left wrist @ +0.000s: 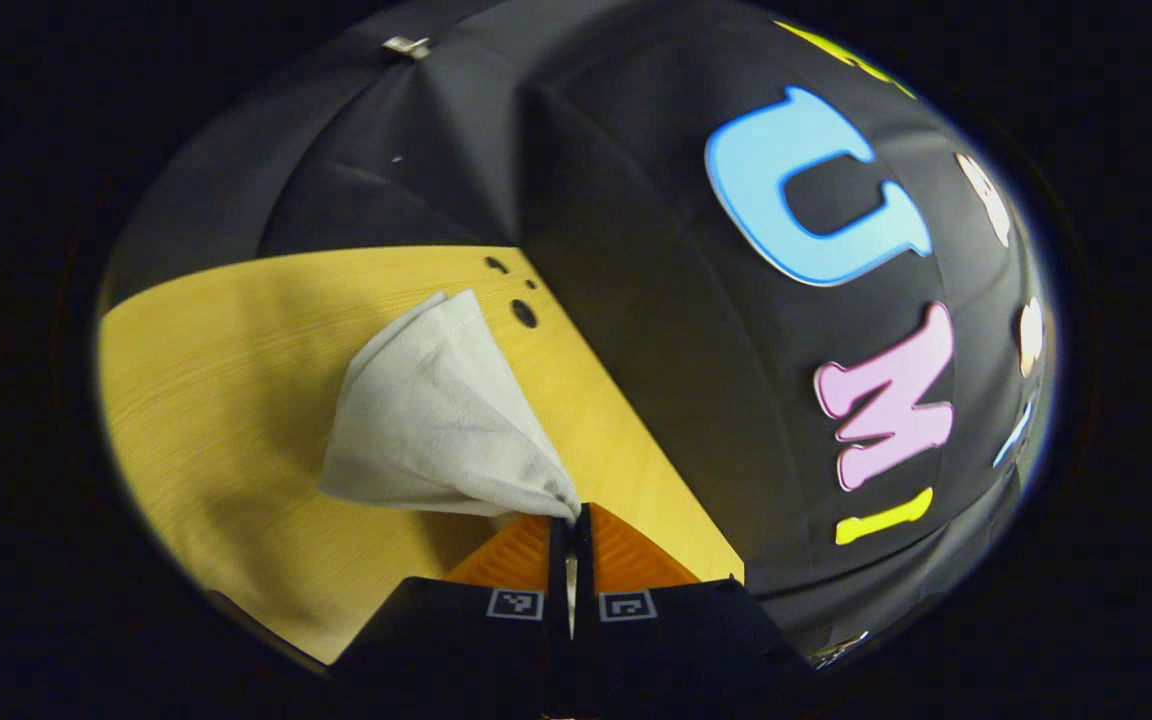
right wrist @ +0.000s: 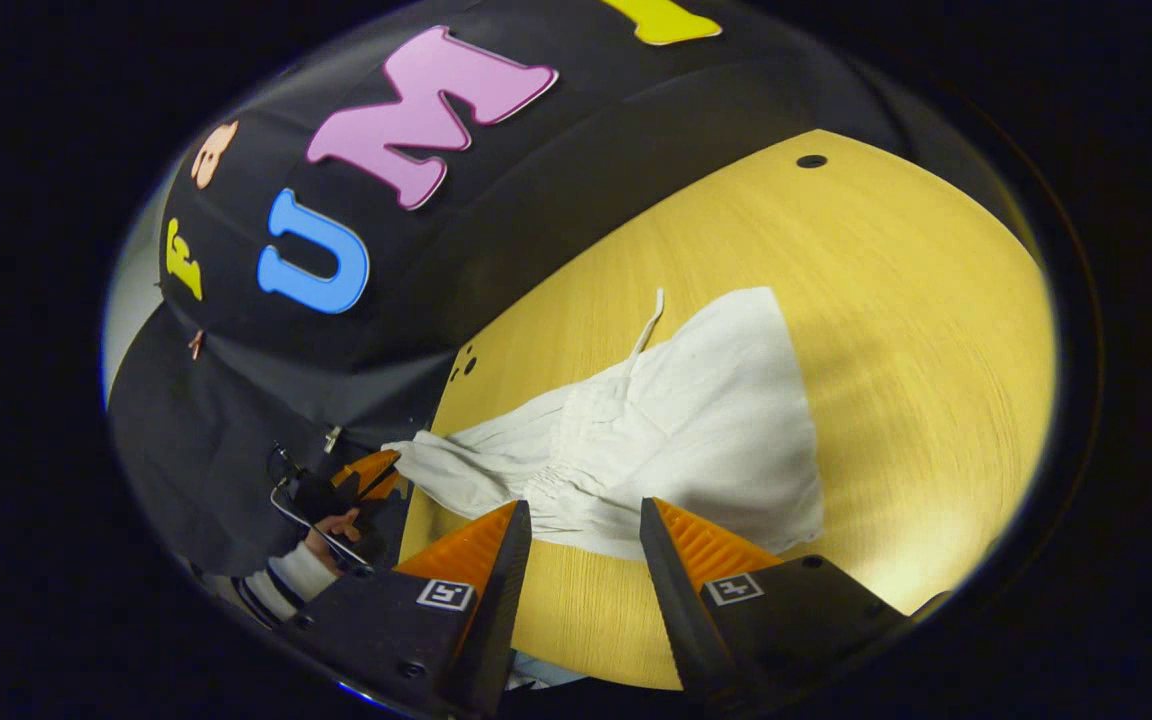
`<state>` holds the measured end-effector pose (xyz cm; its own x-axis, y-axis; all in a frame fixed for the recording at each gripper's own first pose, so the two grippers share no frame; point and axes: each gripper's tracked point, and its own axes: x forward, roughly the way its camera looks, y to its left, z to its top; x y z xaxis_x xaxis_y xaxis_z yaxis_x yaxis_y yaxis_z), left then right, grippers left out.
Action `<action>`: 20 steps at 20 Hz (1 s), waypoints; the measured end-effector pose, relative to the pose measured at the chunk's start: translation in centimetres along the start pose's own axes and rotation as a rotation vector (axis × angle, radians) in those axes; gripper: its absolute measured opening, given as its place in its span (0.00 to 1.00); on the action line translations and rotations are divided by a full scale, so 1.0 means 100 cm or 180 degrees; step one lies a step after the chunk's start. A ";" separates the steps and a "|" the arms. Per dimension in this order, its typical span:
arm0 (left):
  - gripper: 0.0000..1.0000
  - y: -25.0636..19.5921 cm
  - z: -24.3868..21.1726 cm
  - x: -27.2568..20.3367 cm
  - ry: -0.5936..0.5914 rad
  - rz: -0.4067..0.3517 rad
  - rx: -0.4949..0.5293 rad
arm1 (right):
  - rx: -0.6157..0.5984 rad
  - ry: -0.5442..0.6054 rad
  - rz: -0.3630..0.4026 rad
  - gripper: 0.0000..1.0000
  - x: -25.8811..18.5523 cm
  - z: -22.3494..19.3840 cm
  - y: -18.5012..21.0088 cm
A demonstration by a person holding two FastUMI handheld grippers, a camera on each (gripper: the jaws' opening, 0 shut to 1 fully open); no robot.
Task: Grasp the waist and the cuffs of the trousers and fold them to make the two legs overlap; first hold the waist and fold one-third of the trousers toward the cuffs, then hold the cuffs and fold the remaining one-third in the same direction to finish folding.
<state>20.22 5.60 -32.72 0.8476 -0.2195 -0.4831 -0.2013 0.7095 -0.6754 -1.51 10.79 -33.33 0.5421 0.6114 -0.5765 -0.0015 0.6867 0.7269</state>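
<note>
- Left gripper (left wrist: 570, 520) has its jaws pinched tight on a corner of the trousers (left wrist: 441, 415), lifting it so the cloth fans out from the tips over the worktop (left wrist: 216, 400).
- Right gripper (right wrist: 584, 535) sits low over the worktop (right wrist: 886, 300) with its jaws spread wide, nothing between them, just at the near edge of the trousers (right wrist: 676, 430).
- In the right gripper view the left gripper (right wrist: 368, 472) shows off by the worktop's edge, with a hand (right wrist: 331, 528) and a striped cuff (right wrist: 291, 580) behind it, tugging one end of the cloth out to a point.
- Can't tell if the pinched bit is waist or leg cuff; it's bunched into the jaws.
- Most of the person is cut off; the hand is partly hidden by the gripper body.
- Trousers are pale, off-white, soft and wrinkly, mostly lying flat mid-worktop, with a gathered elastic-looking band (right wrist: 576, 440) across them and a thin drawstring (right wrist: 648, 322) poking out toward the far side.
- A few dark round holes (left wrist: 524, 313) in the wood near the booth wall.
</note>
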 end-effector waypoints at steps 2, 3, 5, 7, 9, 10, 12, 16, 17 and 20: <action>0.06 -0.035 -0.004 0.003 0.0017 -0.0181 0.0279 | 0.0016 -0.0123 -0.0102 0.69 -0.017 0.008 -0.016; 0.06 -0.051 -0.009 0.004 0.0053 -0.0275 0.0420 | 0.0036 -0.0181 -0.0146 0.69 -0.026 0.012 -0.023; 0.06 -0.083 -0.026 0.009 0.0139 -0.0464 0.0728 | 0.0096 -0.0303 -0.0216 0.69 -0.041 0.021 -0.033; 0.06 -0.112 -0.045 0.010 0.0228 -0.0624 0.1034 | 0.0139 -0.0400 -0.0293 0.69 -0.053 0.028 -0.045; 0.06 -0.132 -0.070 0.015 0.0337 -0.0737 0.1302 | 0.0185 -0.0476 -0.0352 0.69 -0.064 0.034 -0.056; 0.06 -0.139 -0.081 0.019 0.0395 -0.0788 0.1436 | 0.0217 -0.0505 -0.0377 0.69 -0.071 0.036 -0.060; 0.06 -0.150 -0.106 0.024 0.0518 -0.0853 0.1682 | 0.0270 -0.0566 -0.0421 0.69 -0.082 0.039 -0.070; 0.06 -0.165 -0.169 0.022 0.0827 -0.1009 0.2282 | 0.0338 -0.0638 -0.0516 0.69 -0.099 0.042 -0.089; 0.06 -0.163 -0.186 0.023 0.0935 -0.1045 0.2444 | 0.0369 -0.0662 -0.0535 0.69 -0.102 0.043 -0.094; 0.06 -0.151 -0.244 0.019 0.1318 -0.1130 0.2939 | 0.0440 -0.0718 -0.0576 0.69 -0.112 0.045 -0.105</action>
<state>12.83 -21.87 -37.06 0.5172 -0.5998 -0.6106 0.6202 0.7542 -0.2155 -3.74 -5.01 -32.79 0.6958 0.3711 -0.6149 0.2178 0.7069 0.6730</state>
